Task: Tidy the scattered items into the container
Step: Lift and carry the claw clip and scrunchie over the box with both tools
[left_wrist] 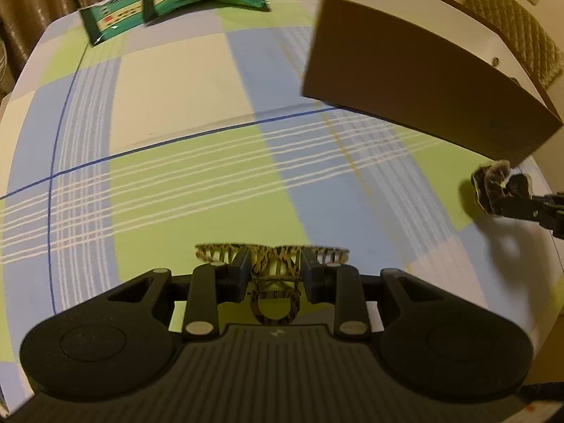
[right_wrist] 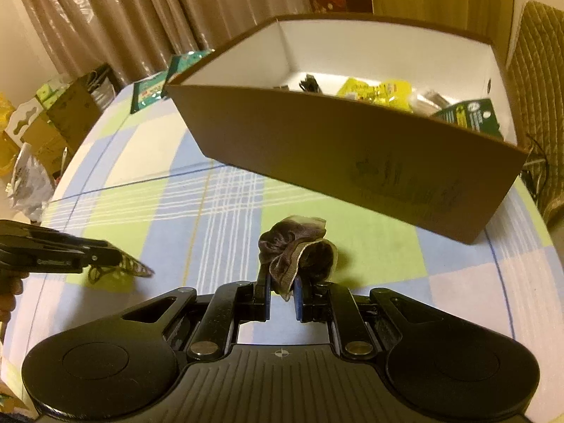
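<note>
My left gripper (left_wrist: 274,262) is shut on a tortoiseshell hair claw clip (left_wrist: 273,259) and holds it above the checked tablecloth; it also shows in the right wrist view (right_wrist: 121,268). My right gripper (right_wrist: 282,283) is shut on a dark brown scrunchie (right_wrist: 298,252), just in front of the brown cardboard box (right_wrist: 352,155). The scrunchie also shows in the left wrist view (left_wrist: 497,187). The box (left_wrist: 416,81) is open at the top, white inside, and holds a yellow packet (right_wrist: 377,91), a green box (right_wrist: 472,116) and dark small items. Two green snack packets (left_wrist: 169,3) lie at the far table edge.
The table carries a blue, green and cream checked cloth (left_wrist: 197,162). Curtains (right_wrist: 116,10) hang behind. Cardboard boxes and bags (right_wrist: 53,120) stand on the floor at the left. A quilted chair back (right_wrist: 539,88) stands right of the box.
</note>
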Motion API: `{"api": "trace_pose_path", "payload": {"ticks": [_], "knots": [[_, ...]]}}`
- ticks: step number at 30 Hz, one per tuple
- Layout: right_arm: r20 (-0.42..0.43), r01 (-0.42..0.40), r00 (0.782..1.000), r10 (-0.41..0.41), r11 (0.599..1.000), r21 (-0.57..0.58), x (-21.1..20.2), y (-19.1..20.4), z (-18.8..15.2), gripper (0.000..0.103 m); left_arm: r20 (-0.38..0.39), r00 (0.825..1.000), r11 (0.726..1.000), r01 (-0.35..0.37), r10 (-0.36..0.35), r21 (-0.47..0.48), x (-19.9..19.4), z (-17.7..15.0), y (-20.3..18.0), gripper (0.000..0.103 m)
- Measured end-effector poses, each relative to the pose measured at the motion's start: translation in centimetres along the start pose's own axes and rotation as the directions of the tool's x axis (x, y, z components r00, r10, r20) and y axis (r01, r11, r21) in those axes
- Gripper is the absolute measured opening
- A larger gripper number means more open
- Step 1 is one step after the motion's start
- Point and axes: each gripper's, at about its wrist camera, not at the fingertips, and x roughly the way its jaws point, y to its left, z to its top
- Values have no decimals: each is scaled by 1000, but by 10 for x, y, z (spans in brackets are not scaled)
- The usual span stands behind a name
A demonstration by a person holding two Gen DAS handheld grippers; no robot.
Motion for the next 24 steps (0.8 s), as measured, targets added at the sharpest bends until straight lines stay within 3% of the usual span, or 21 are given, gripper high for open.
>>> {"api": "trace_pose_path", "payload": {"ticks": [24], "knots": [[50, -39, 998, 40, 999, -11, -44, -19, -9, 9, 113, 992, 996, 40, -49, 80, -43, 17, -61, 25]]}}
